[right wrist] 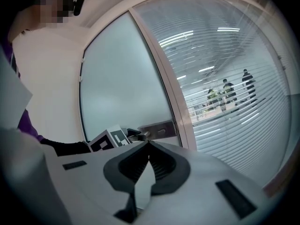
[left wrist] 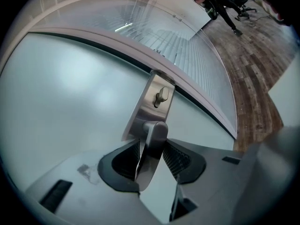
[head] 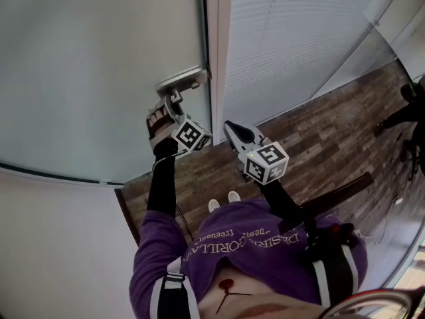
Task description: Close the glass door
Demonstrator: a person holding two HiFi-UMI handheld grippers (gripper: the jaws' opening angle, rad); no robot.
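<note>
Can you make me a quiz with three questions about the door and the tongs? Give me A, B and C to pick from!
1. What are the left tongs around?
A) a cup
B) the door handle
C) a broom

2. What colour is the person's top?
A) yellow
B) green
C) purple

3. How are the right tongs?
A) shut, holding nothing
B) holding a key
C) wide open

Answers:
1 B: the left gripper view shows them clamped on the metal lever.
2 C: the head view shows a purple top.
3 A: their tips meet in the air with nothing between.
</note>
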